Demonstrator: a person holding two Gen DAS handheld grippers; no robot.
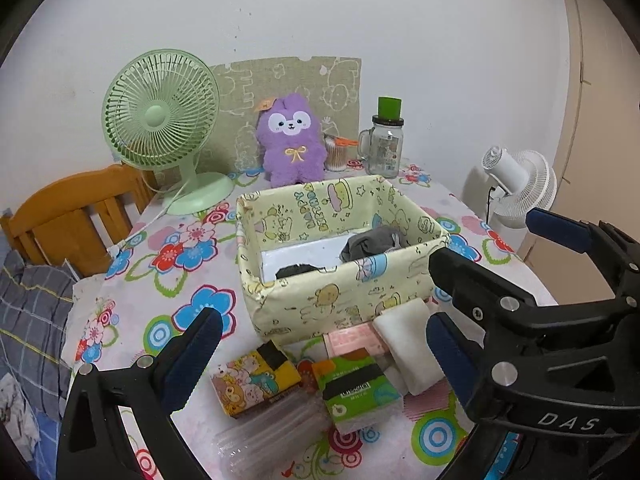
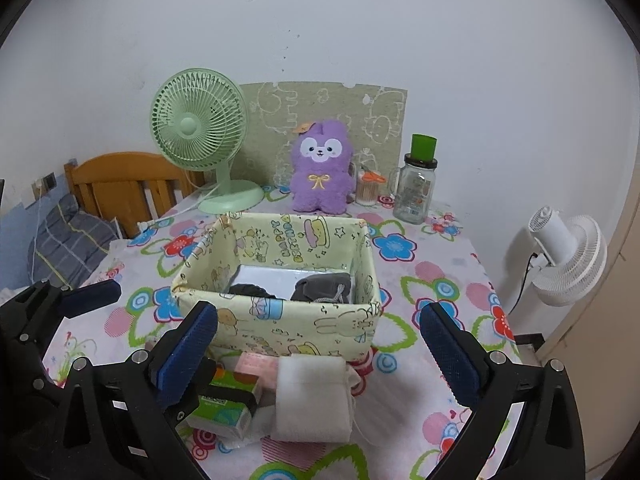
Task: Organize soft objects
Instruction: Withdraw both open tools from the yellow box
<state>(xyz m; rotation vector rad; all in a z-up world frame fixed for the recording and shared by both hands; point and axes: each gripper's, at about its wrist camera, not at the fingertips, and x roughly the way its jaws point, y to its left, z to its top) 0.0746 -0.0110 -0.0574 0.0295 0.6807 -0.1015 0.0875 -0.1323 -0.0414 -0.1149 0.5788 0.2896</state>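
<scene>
A pale yellow cartoon-print fabric box point(image 1: 320, 304) point(image 2: 280, 320) stands mid-table with dark grey socks point(image 1: 370, 244) point(image 2: 320, 286) and a black one point(image 1: 296, 270) inside. In front of it lie a folded white cloth point(image 1: 408, 344) point(image 2: 312, 396), a green tissue pack point(image 1: 356, 392) point(image 2: 224, 404), a yellow bear-print tissue pack point(image 1: 252, 380) and a pink pack point(image 1: 352, 338) point(image 2: 256, 364). A purple plush point(image 1: 292, 140) point(image 2: 320, 168) sits at the back. My left gripper point(image 1: 324, 354) is open over the packs. My right gripper point(image 2: 320, 352) is open above the white cloth.
A green desk fan point(image 1: 160, 120) point(image 2: 200, 128) stands back left. A glass jar with a green lid point(image 1: 384, 144) point(image 2: 416, 184) and a cotton-swab tub point(image 1: 336, 154) stand back right. A white fan point(image 2: 568, 256) is off the table's right; a wooden chair point(image 1: 72, 216) on the left.
</scene>
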